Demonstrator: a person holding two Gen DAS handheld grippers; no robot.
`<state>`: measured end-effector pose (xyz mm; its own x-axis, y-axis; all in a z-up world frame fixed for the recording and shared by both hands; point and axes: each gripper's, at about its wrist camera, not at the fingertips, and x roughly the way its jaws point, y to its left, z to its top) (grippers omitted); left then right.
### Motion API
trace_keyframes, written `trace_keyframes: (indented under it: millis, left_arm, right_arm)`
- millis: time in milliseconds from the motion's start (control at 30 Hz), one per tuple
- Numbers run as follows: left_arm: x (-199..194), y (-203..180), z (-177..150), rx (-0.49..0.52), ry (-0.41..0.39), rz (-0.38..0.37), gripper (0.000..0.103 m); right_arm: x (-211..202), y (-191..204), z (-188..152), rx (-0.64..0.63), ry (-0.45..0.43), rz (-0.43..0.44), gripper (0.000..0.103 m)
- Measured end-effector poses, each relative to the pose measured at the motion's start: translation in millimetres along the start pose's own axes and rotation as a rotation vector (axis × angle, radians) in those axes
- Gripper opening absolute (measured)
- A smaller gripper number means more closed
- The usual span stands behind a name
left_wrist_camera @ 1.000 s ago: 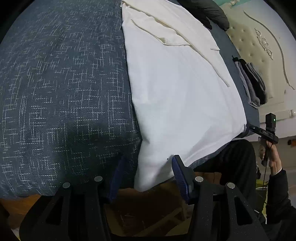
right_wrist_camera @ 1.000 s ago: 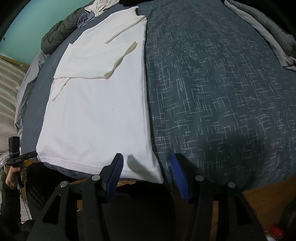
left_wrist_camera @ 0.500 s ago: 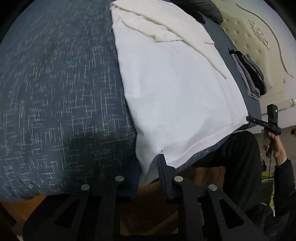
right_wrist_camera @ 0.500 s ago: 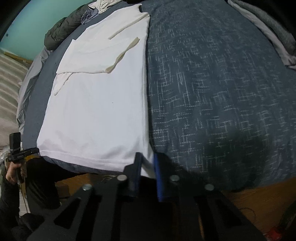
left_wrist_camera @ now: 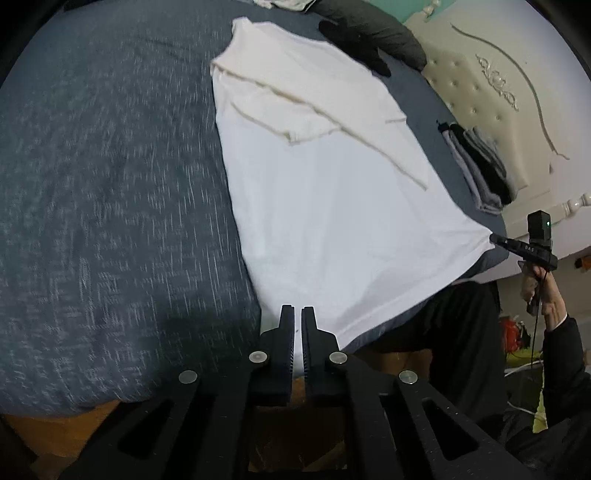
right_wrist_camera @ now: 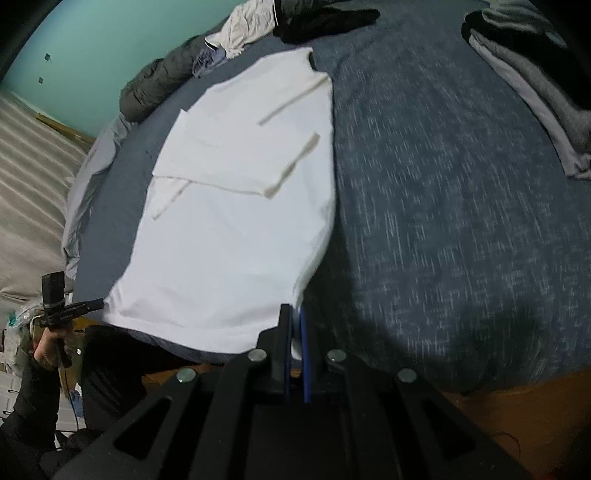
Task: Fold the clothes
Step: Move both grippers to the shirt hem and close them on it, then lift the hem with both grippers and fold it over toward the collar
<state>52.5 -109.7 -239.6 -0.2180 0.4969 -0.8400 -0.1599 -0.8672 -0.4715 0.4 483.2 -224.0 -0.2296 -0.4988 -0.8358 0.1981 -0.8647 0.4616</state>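
A white shirt point(left_wrist_camera: 332, 206) lies flat on the blue patterned bedspread point(left_wrist_camera: 110, 184), its sleeves folded in over the chest. In the left wrist view my left gripper point(left_wrist_camera: 297, 311) is shut on the shirt's near hem corner, which is raised off the bed edge. My right gripper point(left_wrist_camera: 495, 239) shows at the right of that view, pinching the other hem corner. In the right wrist view the right gripper point(right_wrist_camera: 294, 310) is shut on the shirt point(right_wrist_camera: 236, 221), with white cloth between its blue pads. The left gripper point(right_wrist_camera: 99, 304) holds the far corner there.
A stack of folded grey and black clothes point(left_wrist_camera: 480, 166) lies by the padded headboard point(left_wrist_camera: 476, 88). A dark jacket point(left_wrist_camera: 369, 40) and a loose clothes pile point(right_wrist_camera: 240, 33) sit past the shirt's collar. The person's dark trousers point(left_wrist_camera: 461, 325) press against the bed edge, above a wooden floor point(right_wrist_camera: 517, 424).
Both grippers went from open around the hem corners to shut on them. Both then rose, lifting the shirt's bottom edge off the bed.
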Motion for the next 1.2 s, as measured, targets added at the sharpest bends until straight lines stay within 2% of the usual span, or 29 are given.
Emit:
trace_keyframes:
  millis: [100,333,367,400,467,500,833,867,900,1033,1067,1200]
  left_arm:
    - [4.9,-12.8,13.8,0.0,-0.019,-0.005,0.0]
    - [26.2,-11.4,9.5,-0.001,0.056,0.007,0.003]
    - [31.1,-8.9,7.8,-0.009,0.068,0.012,0.011]
    - [35.8,-5.9,6.9,-0.019,0.08,0.015,0.026]
    - [43.6,1.5,4.4,-0.038,0.098,0.029,0.046]
    - [46.2,4.0,3.5,-0.043,0.105,0.032,0.048]
    - [69.0,4.3,-11.6,-0.003,0.181,0.036,0.046]
    - [70.8,2.7,-13.0,0.006,0.188,0.036,0.044]
    - [72.3,1.1,-14.5,0.015,0.194,0.033,0.03]
    - [69.8,-1.8,-17.1,0.032,0.19,0.026,0.007]
    - [65.0,-1.0,-15.8,0.029,0.174,0.026,0.004]
    - [45.8,1.6,-9.8,0.018,0.111,0.023,0.003]
  right_arm:
    - [-5.4,7.5,10.5,-0.013,-0.016,0.01,0.004]
    - [0.8,18.1,19.8,-0.031,-0.012,-0.001,0.004]
    - [2.5,15.7,18.4,-0.026,-0.008,-0.002,0.004]
    - [4.4,12.8,16.8,-0.018,-0.005,-0.001,0.004]
    - [8.2,7.0,13.3,-0.001,0.002,-0.001,0.004]
    - [10.1,4.1,11.1,0.008,0.005,0.0,0.004]
    - [8.6,-0.4,8.4,0.023,0.007,0.011,0.004]
    - [8.2,0.6,8.8,0.02,0.006,0.012,0.004]
    - [8.4,1.6,9.0,0.017,0.005,0.014,0.004]
    - [9.7,3.5,8.2,0.014,0.007,0.018,0.004]
    - [9.8,3.6,7.9,0.014,0.007,0.019,0.004]
    - [7.8,3.7,6.8,0.017,0.002,0.028,0.004]
